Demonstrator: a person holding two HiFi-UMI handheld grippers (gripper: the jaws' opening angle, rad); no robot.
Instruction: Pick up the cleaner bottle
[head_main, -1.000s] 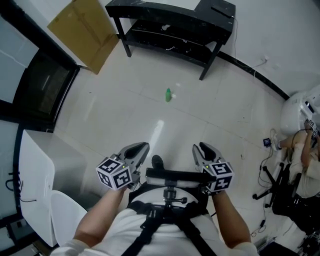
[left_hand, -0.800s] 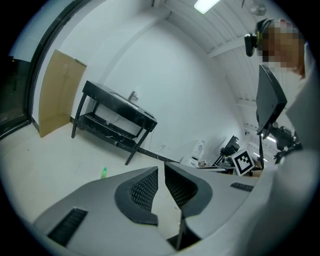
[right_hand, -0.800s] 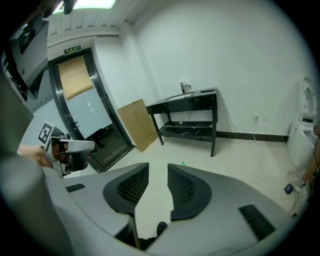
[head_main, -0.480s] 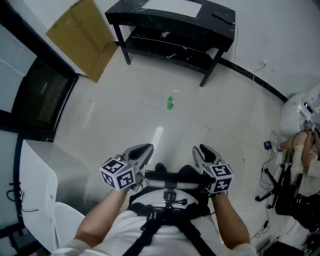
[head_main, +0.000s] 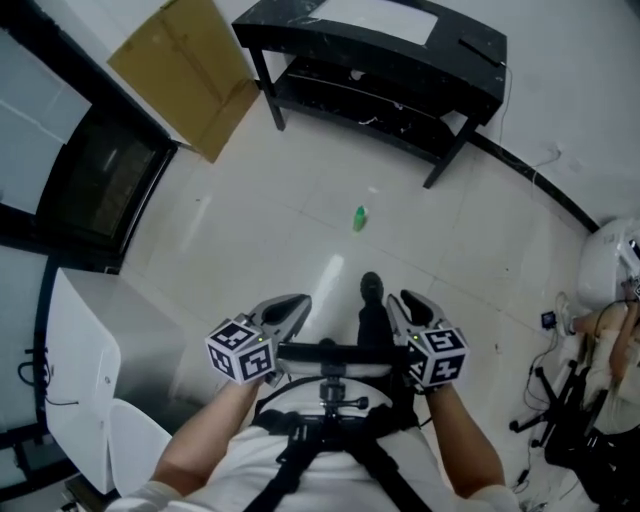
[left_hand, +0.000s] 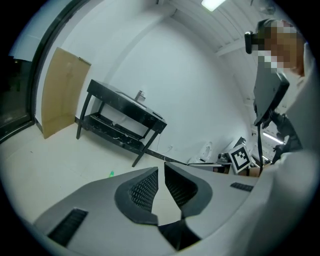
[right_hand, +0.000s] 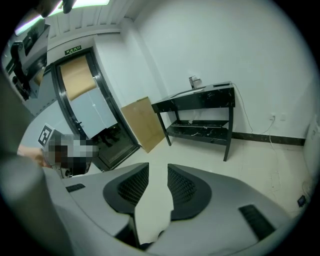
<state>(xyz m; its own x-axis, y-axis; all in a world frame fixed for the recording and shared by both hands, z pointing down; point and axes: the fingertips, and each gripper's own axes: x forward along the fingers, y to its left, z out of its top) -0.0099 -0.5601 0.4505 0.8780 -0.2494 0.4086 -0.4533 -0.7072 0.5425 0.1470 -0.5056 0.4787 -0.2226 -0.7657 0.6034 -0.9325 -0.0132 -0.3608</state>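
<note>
A small green object lies on the pale floor ahead of me, in front of a black two-shelf table; the left gripper view shows it as a green speck. A small pale item stands on the table top; whether it is a bottle I cannot tell. My left gripper is held low in front of me, its jaws nearly touching with nothing between them. Beside it my right gripper has a narrow gap, holding nothing. Both are far from the green object.
A cardboard sheet leans by a dark glass door at the left. White furniture stands at my lower left. My shoe shows between the grippers. A seated person with chairs and cables is at the right.
I have walked forward: the table and the green object have shifted in view, and my foot has stepped out between the grippers. Both grippers look unchanged.
</note>
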